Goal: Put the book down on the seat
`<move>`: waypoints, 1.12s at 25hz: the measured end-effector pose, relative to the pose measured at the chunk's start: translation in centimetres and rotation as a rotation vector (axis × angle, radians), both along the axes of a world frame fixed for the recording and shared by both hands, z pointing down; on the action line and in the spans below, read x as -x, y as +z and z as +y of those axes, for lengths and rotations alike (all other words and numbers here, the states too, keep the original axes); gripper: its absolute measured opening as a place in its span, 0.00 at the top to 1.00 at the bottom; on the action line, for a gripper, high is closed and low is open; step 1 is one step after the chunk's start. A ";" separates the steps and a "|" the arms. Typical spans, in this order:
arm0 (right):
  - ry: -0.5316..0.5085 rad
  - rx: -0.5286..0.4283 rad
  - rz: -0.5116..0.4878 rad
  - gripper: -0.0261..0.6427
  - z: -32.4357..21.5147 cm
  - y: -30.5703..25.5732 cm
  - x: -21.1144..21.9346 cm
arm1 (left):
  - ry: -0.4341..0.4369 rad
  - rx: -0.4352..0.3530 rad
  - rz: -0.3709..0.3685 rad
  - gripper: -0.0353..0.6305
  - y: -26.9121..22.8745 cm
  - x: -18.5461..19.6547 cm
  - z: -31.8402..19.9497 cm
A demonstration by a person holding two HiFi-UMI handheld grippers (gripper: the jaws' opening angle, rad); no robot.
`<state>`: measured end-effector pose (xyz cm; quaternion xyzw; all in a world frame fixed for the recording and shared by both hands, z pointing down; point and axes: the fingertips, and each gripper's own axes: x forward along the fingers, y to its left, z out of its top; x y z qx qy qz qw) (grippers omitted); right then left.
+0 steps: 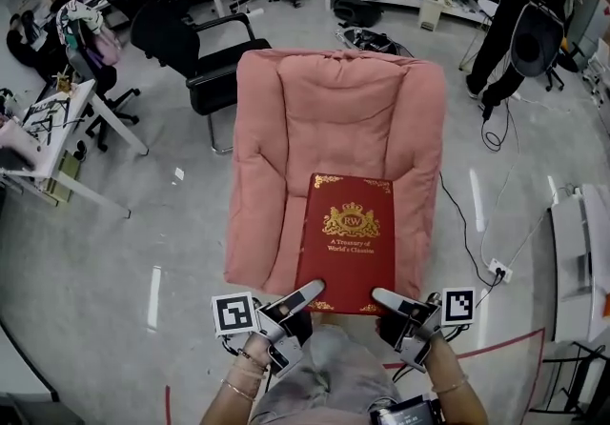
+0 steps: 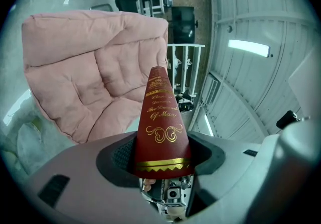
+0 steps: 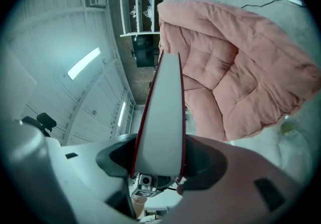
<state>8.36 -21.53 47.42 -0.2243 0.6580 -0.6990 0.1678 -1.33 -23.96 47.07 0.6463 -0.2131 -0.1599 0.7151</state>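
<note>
Over the pink cushioned seat [image 1: 270, 247], a thick red gilt-lettered book [image 1: 345, 242] is clamped at its near corners by left gripper [image 1: 310, 293] and right gripper [image 1: 387, 299]; lowering is judged next.

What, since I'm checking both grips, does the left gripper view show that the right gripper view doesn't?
Only the left gripper view shows the red, gold-lettered spine of the book, clamped between the jaws of the left gripper. Only the right gripper view shows the pale page edge between the red covers, clamped by the right gripper. Both show the pink armchair beyond the book, and ceiling lights.
</note>
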 end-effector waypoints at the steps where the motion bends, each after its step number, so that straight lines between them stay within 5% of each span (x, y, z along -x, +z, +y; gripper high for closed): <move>1: -0.003 0.006 0.002 0.55 -0.5 0.4 -0.2 | -0.005 0.006 0.000 0.58 0.4 -0.2 -0.5; 28: -0.091 0.090 0.035 0.55 -4.8 7.2 -1.1 | -0.047 0.056 -0.010 0.58 6.8 -1.0 -4.5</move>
